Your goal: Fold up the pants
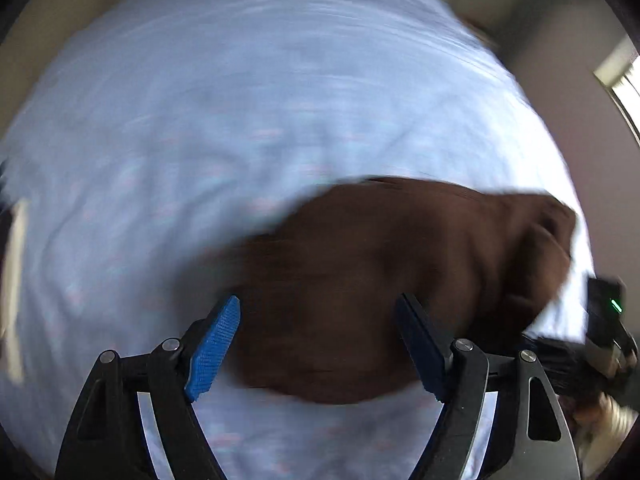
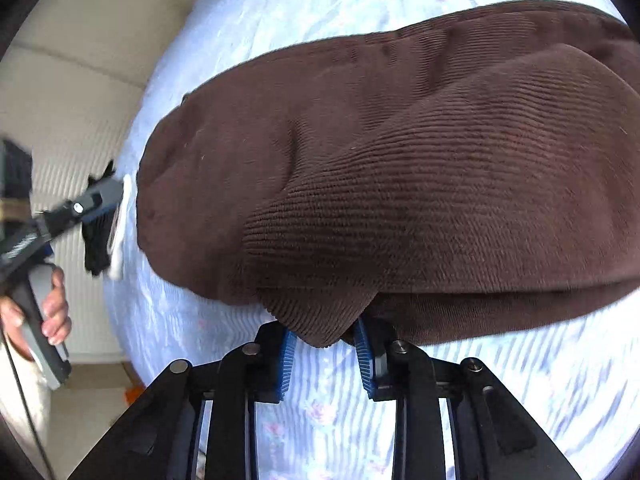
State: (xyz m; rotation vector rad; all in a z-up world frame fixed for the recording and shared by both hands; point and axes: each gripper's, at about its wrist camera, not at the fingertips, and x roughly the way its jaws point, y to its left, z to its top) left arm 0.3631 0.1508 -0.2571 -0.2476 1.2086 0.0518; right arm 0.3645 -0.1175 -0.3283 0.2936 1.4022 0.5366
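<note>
A: While your right hand-held gripper pinches a corner of the brown corduroy pants between nearly closed jaws, your left hand-held gripper hangs wide open with nothing in it.

B: Where do the pants lie?

A: On the bed, over its pale blue sheet. In your right view they fill the centre and right of the frame; in your left view they sit lower centre to right, blurred.

B: How will they handle?

A: You should expect thick, soft cloth with some weight. It looks grippy rather than slick and will sag from any single hold. Take it at corners and along the doubled edge, where the layers stack.

B: And room to move?

A: In your right view the bed's edge runs down the left of the frame, just beside the pants' left end, with floor beyond. Open sheet spreads across the upper and left parts of your left view, so I'd judge you can swing the fold that way.
</note>
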